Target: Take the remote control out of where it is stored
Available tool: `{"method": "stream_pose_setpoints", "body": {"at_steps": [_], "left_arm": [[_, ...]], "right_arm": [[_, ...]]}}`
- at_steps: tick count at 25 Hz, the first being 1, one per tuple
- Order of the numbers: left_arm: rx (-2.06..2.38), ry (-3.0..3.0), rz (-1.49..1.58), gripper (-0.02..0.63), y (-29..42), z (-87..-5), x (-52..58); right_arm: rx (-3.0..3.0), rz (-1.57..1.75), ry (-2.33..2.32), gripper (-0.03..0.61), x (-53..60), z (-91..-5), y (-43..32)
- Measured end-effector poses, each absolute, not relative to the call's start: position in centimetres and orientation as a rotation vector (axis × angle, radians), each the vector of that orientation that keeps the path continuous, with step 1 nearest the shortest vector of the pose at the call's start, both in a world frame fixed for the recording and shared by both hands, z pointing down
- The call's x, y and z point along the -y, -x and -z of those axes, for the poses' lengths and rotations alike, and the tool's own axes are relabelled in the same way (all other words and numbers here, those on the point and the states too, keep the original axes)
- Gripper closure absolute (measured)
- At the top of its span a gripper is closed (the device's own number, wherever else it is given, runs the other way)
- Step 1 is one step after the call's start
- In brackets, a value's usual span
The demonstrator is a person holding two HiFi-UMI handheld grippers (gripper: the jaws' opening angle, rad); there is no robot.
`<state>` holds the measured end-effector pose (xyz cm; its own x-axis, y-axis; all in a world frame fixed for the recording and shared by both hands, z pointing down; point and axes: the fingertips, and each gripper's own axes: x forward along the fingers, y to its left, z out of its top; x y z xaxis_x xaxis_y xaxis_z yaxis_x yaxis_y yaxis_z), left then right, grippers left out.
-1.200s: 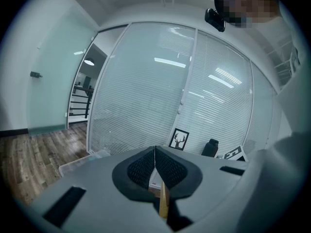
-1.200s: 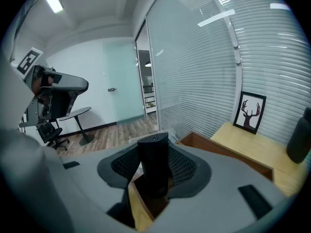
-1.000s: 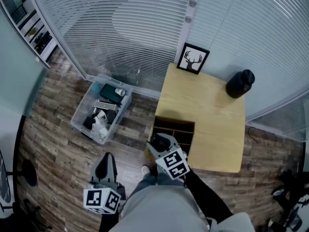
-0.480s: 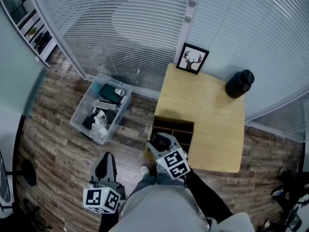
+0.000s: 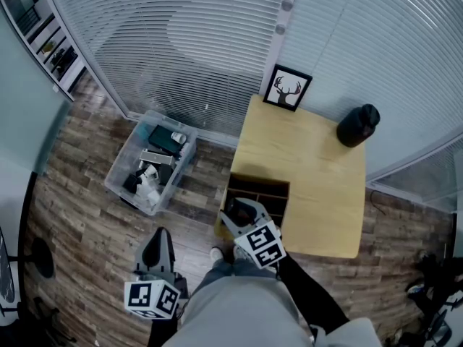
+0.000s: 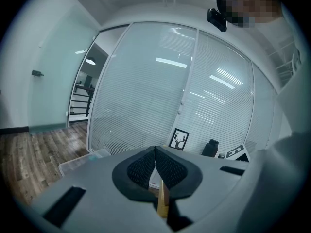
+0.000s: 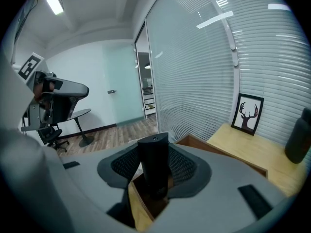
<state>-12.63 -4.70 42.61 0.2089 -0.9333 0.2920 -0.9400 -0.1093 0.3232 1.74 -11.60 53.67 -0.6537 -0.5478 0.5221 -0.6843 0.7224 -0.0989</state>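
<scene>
My right gripper [image 5: 239,212] is shut on a black remote control [image 7: 154,169], which stands upright between the pads in the right gripper view, its top end level with the jaw tips. It hovers at the near-left corner of the open wooden drawer [image 5: 260,191] in the light wooden table [image 5: 318,172]; the drawer's wooden wall [image 7: 141,205] shows just below the remote. In the head view the remote [image 5: 234,211] is a dark shape at the jaw tips. My left gripper [image 5: 158,250] hangs low to the left over the floor, jaws shut with nothing between them [image 6: 155,165].
A framed deer picture [image 5: 287,88] leans against the blinds at the table's back. A black rounded object [image 5: 358,125] stands at the back right. A clear plastic bin [image 5: 153,160] of mixed items sits on the wooden floor to the left. An office chair [image 7: 56,103] is behind.
</scene>
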Motion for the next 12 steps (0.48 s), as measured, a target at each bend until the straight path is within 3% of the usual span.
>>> {"method": "stream_pose_setpoints", "body": {"at_steps": [12], "left_arm": [[1.735, -2.068, -0.011, 0.604, 12.53, -42.25, 4.36]], "right_arm": [[2.479, -0.385, -0.943, 0.402, 11.31, -52.91, -1.67]]}}
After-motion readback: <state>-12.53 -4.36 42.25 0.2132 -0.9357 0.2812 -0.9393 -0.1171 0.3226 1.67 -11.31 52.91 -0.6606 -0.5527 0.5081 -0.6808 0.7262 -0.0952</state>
